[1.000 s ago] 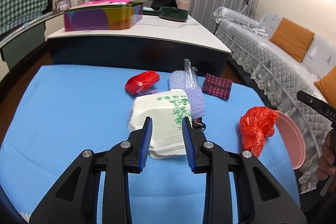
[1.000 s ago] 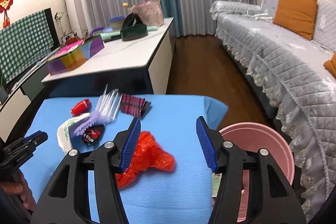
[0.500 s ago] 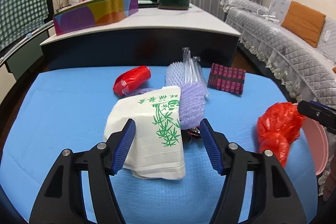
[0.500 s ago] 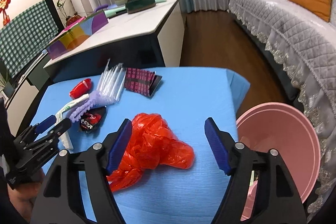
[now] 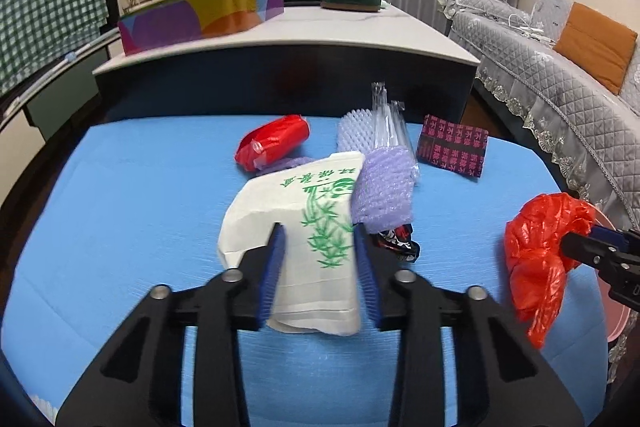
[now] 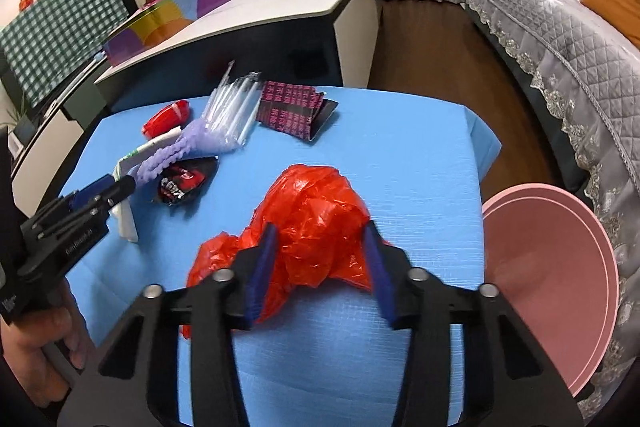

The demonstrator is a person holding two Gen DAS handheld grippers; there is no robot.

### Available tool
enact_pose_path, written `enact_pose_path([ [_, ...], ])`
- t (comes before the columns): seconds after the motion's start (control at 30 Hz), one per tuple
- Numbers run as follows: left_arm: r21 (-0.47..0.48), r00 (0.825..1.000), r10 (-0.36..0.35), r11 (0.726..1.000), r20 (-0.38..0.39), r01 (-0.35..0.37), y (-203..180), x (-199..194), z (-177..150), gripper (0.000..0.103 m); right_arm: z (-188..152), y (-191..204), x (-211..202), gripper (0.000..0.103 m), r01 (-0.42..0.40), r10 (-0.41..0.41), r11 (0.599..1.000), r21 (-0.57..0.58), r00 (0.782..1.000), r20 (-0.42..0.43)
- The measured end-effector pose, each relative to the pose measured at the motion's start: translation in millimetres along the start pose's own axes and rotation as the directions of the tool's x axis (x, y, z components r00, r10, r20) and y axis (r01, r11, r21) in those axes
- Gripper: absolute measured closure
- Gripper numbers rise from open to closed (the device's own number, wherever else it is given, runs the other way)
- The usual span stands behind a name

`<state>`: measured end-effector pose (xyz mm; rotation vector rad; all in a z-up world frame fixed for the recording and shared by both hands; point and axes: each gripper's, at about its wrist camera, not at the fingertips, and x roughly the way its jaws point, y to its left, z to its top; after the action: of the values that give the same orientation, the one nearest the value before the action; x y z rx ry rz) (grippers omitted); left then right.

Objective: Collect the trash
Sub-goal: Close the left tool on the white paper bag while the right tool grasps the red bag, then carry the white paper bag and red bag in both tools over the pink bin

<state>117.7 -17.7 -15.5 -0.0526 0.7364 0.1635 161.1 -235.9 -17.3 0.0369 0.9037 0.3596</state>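
Note:
On the blue table (image 5: 140, 207) lies a white plastic bag (image 5: 304, 195) with green bamboo print. My left gripper (image 5: 318, 231) stands over its near half, jaws closing, the bag between them and still flat. A crumpled red plastic bag (image 6: 316, 203) sits near the table's right edge. My right gripper (image 6: 318, 227) is closing on it, and its pads touch the bag on both sides. The left wrist view shows that red plastic bag (image 5: 536, 247) at the tips of the right gripper (image 5: 576, 247). A pink bin (image 6: 560, 267) stands beside the table.
More trash lies behind: a small red packet (image 5: 272, 143), purple bubble foam (image 5: 384, 187), a black snack wrapper (image 5: 396, 243), clear plastic sleeves (image 5: 386, 119), a maroon packet (image 5: 452, 147). Beyond are a dark counter (image 5: 280, 39) and a grey sofa (image 6: 560, 47).
Both grippers opened wide, dropped toward the table, then narrowed. The left now straddles the white bag and the right has the red bag between its pads.

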Motion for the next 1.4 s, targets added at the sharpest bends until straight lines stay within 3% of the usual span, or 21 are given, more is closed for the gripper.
enact_pose_path([
  [0.13, -0.003, 1.000, 0.010, 1.000, 0.010, -0.010, 6.5, -10.3, 0.7, 0.088, 1.7, 6.5, -10.6, 0.077, -0.002, 0.003, 1.000, -0.031, 1.000, 0.025],
  [0.33, -0.037, 0.999, 0.047, 0.998, 0.026, -0.046, 26.9, -27.7, 1.1, 0.096, 3.1, 14.6, -36.2, 0.082, 0.003, 0.001, 0.999, -0.047, 0.996, 0.094],
  [0.57, -0.052, 0.996, 0.045, 0.998, 0.075, -0.042, 41.1, -50.0, 5.2, 0.097, 3.6, 16.4, -61.4, 0.083, 0.021, -0.016, 0.999, -0.032, 0.985, 0.173],
  [0.83, -0.065, 0.990, -0.014, 0.998, 0.144, 0.023, 49.3, -75.4, 10.8, 0.097, 5.6, 12.5, -89.7, 0.083, 0.036, -0.037, 0.999, 0.008, 0.965, 0.259],
  [1.03, -0.053, 0.982, -0.057, 0.996, 0.179, 0.068, 45.4, -86.8, 13.2, 0.097, 1.7, 6.0, -101.7, 0.083, 0.038, -0.044, 0.999, 0.026, 0.957, 0.286],
  [1.4, -0.034, 0.980, -0.079, 0.996, 0.185, 0.087, 35.7, -90.2, 13.1, 0.097, -2.4, -9.2, -114.3, 0.083, 0.048, -0.064, 0.997, 0.060, 0.949, 0.309],
])
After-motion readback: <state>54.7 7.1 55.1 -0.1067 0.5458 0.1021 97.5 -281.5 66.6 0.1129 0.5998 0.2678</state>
